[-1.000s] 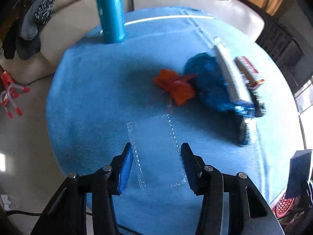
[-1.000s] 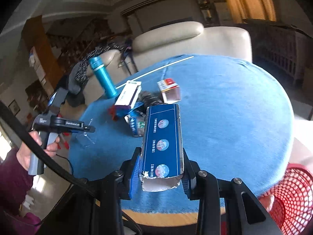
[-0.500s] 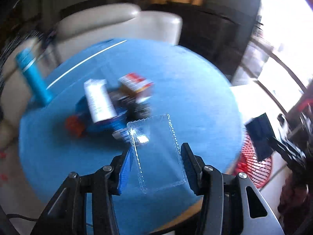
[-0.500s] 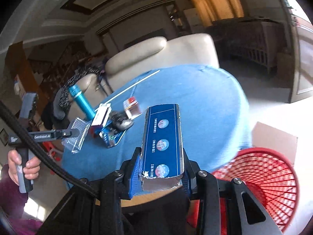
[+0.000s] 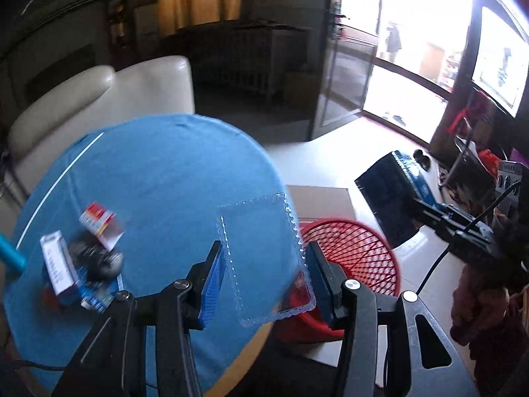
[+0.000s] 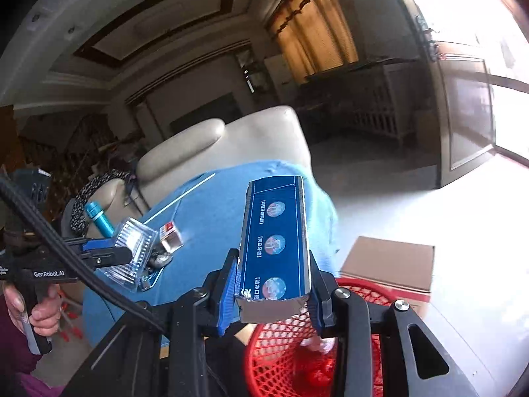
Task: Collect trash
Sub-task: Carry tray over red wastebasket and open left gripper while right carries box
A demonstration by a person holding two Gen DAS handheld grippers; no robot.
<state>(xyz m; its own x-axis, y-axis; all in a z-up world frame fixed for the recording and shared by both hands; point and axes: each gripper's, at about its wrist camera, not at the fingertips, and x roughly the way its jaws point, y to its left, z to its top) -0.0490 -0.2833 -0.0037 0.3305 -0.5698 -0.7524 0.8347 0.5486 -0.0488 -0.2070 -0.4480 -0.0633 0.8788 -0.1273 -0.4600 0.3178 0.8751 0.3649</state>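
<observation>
My left gripper [image 5: 264, 274] is shut on a clear plastic tray [image 5: 264, 258] and holds it above the right edge of the round blue table [image 5: 172, 178], beside the red mesh basket [image 5: 357, 258]. My right gripper [image 6: 272, 292] is shut on a long dark blue carton [image 6: 276, 241] and holds it over the red basket [image 6: 297, 357]. The carton also shows in the left wrist view [image 5: 393, 182]. The tray also shows in the right wrist view [image 6: 132, 251]. More trash lies on the table: a red and white box [image 5: 99, 225], a white box [image 5: 56, 268] and dark wrappers [image 5: 96, 258].
A teal bottle [image 6: 99, 220] stands at the table's far side. A cream armchair [image 5: 99, 96] is behind the table. A flat cardboard box [image 6: 390, 264] lies on the floor beyond the basket. Some litter lies inside the basket.
Both grippers have swung right, away from the table's trash pile and toward the red basket, each still gripping its item. The tray has been lifted off the table.
</observation>
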